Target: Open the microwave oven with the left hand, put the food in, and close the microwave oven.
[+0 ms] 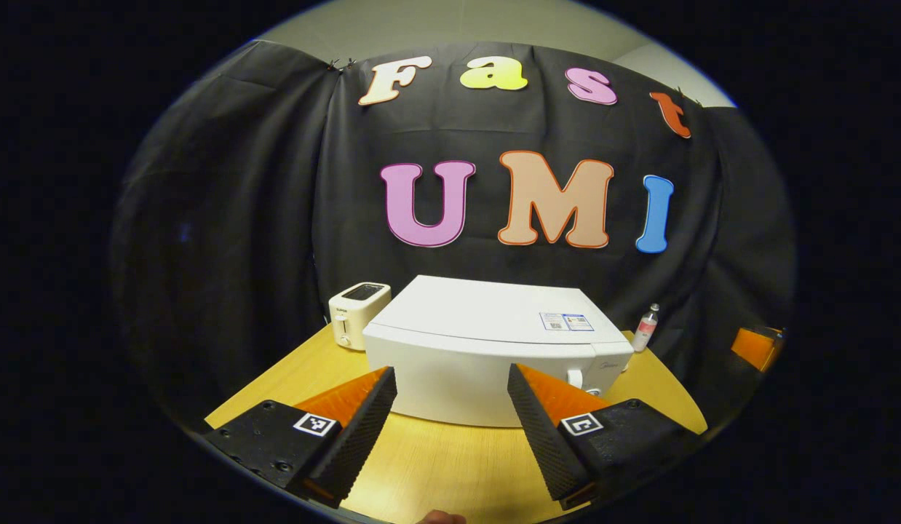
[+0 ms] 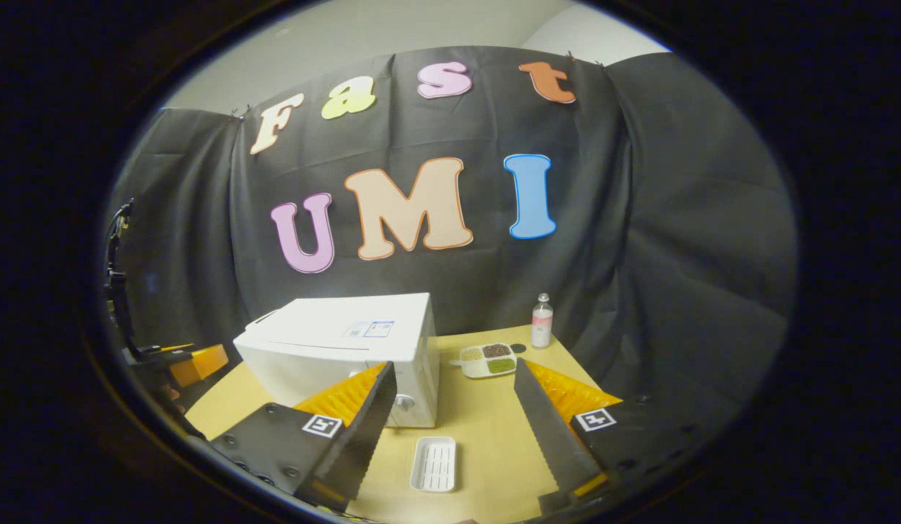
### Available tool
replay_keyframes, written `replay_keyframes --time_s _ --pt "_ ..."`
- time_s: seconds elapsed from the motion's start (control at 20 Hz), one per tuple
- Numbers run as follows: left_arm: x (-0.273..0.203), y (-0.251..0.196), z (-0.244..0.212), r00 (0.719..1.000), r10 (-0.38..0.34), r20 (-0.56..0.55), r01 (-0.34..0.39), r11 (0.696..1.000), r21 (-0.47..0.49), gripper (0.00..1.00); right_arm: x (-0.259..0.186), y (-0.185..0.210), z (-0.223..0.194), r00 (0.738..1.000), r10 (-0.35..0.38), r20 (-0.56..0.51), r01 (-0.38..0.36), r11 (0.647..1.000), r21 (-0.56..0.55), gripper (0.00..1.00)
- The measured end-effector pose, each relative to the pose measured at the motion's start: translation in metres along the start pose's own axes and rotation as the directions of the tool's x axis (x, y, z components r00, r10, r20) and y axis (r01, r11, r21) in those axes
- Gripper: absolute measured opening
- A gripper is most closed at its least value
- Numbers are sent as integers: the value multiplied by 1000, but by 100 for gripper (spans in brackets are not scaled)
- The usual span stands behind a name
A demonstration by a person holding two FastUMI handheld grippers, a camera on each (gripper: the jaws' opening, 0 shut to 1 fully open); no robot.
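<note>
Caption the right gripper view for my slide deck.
Open right gripper above a white tray, closed microwave at left.

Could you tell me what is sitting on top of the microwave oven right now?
On the microwave oven top lies only a flat label; nothing else stands on it. Its door is shut, so the inside cannot be seen.

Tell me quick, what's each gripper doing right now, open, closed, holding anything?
Left gripper: open, holding nothing, facing the microwave.
Right gripper: open, holding nothing, above the white tray.
</note>
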State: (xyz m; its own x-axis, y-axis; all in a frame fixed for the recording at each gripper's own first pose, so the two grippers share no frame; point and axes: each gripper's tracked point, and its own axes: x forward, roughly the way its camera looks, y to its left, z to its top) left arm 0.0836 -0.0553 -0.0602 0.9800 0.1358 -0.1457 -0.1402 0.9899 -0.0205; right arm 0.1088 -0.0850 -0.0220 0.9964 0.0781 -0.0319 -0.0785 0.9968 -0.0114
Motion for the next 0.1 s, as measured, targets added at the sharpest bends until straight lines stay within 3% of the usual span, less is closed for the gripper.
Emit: replay_keyframes --time_s 0.1 --pt "0 -6 -1 1000 -12 -3 12 1000 9 96 -2 -1 0 1000 -1 2 1 1000 2 92"
